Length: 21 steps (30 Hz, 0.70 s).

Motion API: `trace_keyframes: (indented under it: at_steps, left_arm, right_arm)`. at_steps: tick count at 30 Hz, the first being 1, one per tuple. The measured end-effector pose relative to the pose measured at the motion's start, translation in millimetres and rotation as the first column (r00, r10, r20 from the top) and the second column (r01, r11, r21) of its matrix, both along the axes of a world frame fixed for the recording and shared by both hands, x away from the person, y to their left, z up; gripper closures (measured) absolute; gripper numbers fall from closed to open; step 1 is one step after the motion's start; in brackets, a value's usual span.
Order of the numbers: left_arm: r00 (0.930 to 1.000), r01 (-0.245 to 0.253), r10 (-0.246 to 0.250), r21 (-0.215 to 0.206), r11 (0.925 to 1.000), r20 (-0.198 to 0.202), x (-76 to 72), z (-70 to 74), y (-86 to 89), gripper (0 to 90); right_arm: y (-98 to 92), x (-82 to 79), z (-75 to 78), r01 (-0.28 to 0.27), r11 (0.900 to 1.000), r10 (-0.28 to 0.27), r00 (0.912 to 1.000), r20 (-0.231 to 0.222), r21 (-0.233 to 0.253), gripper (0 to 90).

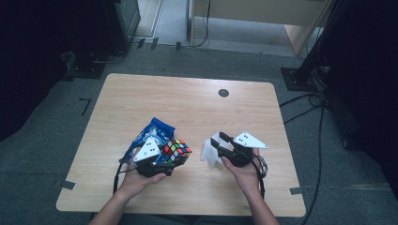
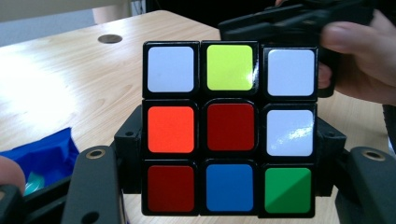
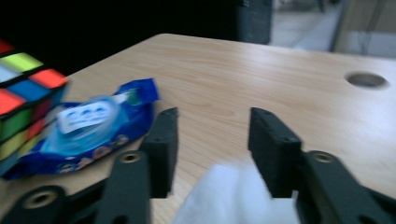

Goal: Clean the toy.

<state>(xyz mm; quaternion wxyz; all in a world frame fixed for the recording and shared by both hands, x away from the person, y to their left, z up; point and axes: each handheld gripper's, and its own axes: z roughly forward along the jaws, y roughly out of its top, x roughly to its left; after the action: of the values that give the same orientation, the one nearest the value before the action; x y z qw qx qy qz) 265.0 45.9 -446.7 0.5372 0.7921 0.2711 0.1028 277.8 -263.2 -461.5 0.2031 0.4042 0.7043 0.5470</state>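
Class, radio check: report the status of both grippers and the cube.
Left gripper shut on Rubik's cube, lifted. Right gripper open over white tissue. Blue wipes pack beside cube; nothing blocking.

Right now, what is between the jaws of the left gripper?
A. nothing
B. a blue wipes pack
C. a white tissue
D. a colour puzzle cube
D: in the left gripper view, the left gripper has its jaws closed on both sides of the puzzle cube.

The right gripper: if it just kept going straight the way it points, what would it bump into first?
Probably nothing soon. The right gripper is open, with a white tissue at its base and bare table ahead. The blue packet and cube lie off to one side. Depth is hard to judge.
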Motion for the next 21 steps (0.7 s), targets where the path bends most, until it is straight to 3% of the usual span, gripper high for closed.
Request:
trace_keyframes:
  at_steps: [2,4,6,10,12,18,21]
  left_arm:
    - [0.9996,-0.015,0.015,-0.005,0.9999,-0.025,2.8,-0.3,2.0,33.9]
    - [0.9989,-0.026,0.026,-0.009,0.9996,-0.040,4.8,-0.2,3.9,33.9]
    - [0.9984,-0.029,0.029,-0.017,0.9994,-0.048,5.7,0.5,5.3,33.9]
    - [0.9980,-0.026,0.024,-0.031,0.9992,-0.059,6.3,2.7,6.9,33.9]
    - [0.9976,-0.021,0.019,-0.032,0.9993,-0.066,6.4,3.2,6.7,33.9]
    - [0.9963,-0.004,0.002,-0.030,0.9995,-0.086,5.4,1.7,2.0,33.9]
    - [0.9960,0.000,-0.003,-0.028,0.9996,-0.089,4.8,1.0,-0.5,33.9]
  right_arm:
    - [8.9,-3.4,1.6,-0.076,0.997,0.077,0.9960,0.045,-0.033,42.4]
    - [20.5,-7.9,2.1,-0.152,0.986,0.157,0.9843,0.082,-0.062,37.2]
    - [33.2,-13.5,1.2,-0.222,0.969,0.235,0.9630,0.132,-0.110,34.3]
    - [56.4,-25.2,-4.7,-0.307,0.921,0.360,0.9062,0.222,-0.240,29.5]
    - [64.4,-29.2,-7.7,-0.320,0.903,0.392,0.8858,0.248,-0.286,27.6]
    - [85.6,-39.3,-10.4,-0.265,0.875,0.414,0.8441,0.341,-0.406,23.7]
    - [92.8,-42.4,-12.0,-0.210,0.875,0.391,0.8391,0.379,-0.437,26.5]
